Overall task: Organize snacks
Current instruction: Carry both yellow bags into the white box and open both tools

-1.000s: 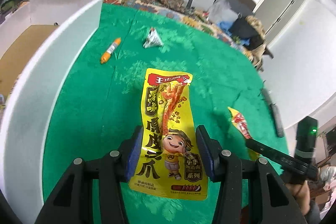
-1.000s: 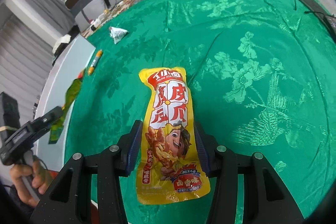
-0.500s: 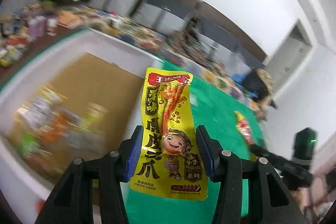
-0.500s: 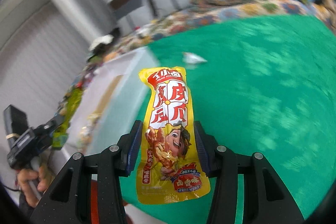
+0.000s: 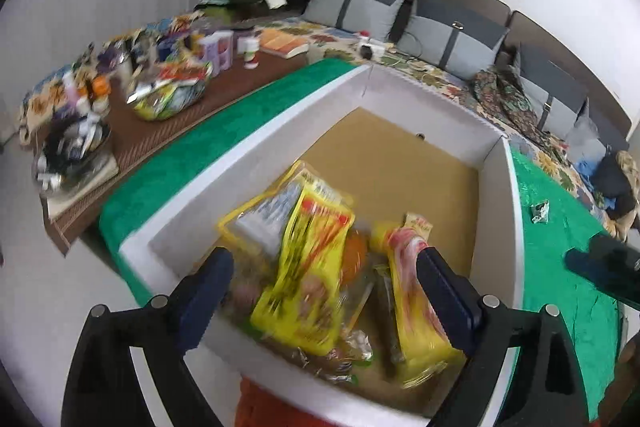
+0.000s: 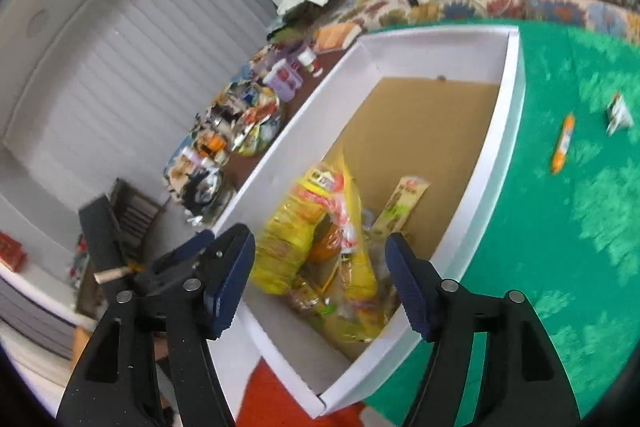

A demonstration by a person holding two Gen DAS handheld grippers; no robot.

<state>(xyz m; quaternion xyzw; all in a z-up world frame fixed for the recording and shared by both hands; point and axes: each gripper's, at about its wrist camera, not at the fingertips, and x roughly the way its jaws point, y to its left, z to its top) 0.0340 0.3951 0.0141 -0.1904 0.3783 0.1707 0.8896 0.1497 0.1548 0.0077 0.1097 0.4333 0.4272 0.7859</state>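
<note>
Over the white cardboard box (image 5: 496, 147), the left gripper (image 5: 324, 291) is opening, its yellow snack packet (image 5: 308, 279) dropping free inside. The right gripper (image 6: 320, 279) is opening too, nothing clamped. Both should clear before withdrawing.

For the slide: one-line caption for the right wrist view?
Right gripper, jaws opening, above the white box of yellow snack packs on green cloth.

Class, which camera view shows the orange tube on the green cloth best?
The right wrist view: the orange tube lies in plain sight on the green cloth, beside the white box. The left wrist view does not show it at all.
</note>
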